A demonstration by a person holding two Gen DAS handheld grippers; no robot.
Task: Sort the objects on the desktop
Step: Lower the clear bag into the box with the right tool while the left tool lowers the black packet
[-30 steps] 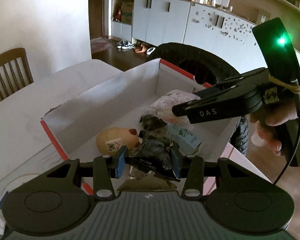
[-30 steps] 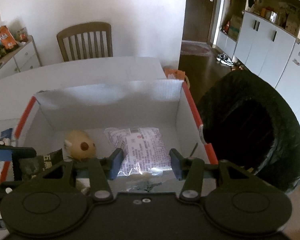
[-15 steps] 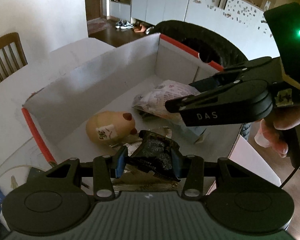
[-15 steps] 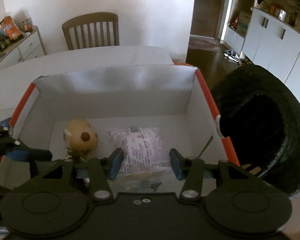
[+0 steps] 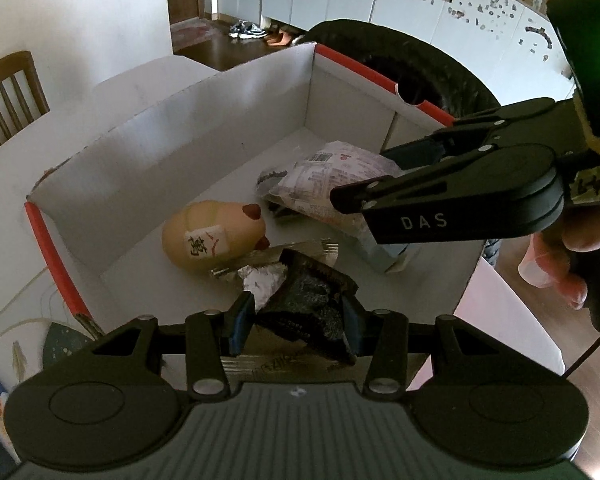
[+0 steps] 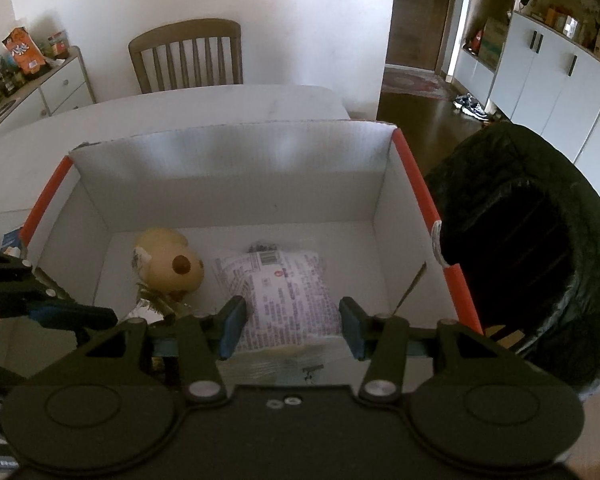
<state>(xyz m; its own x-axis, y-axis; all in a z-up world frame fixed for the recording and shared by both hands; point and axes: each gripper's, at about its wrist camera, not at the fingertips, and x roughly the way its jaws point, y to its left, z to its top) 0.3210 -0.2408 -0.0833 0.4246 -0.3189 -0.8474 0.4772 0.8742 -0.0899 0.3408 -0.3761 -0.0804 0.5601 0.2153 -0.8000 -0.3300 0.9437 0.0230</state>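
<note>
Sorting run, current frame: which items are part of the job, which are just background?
In the job:
- left gripper, shut on black crumpled wrapper
- right gripper, open
- white box
- tan plush toy
- pink snack packet

Background:
- wooden chair
- black bin
- shoes

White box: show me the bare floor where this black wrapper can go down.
Inside the white box, bare floor runs along the far wall behind the tan plush toy and the pink printed packet, and down the right side beside the red-edged wall. The near left is crowded: foil scraps and the left claw holding the black wrapper.
</note>
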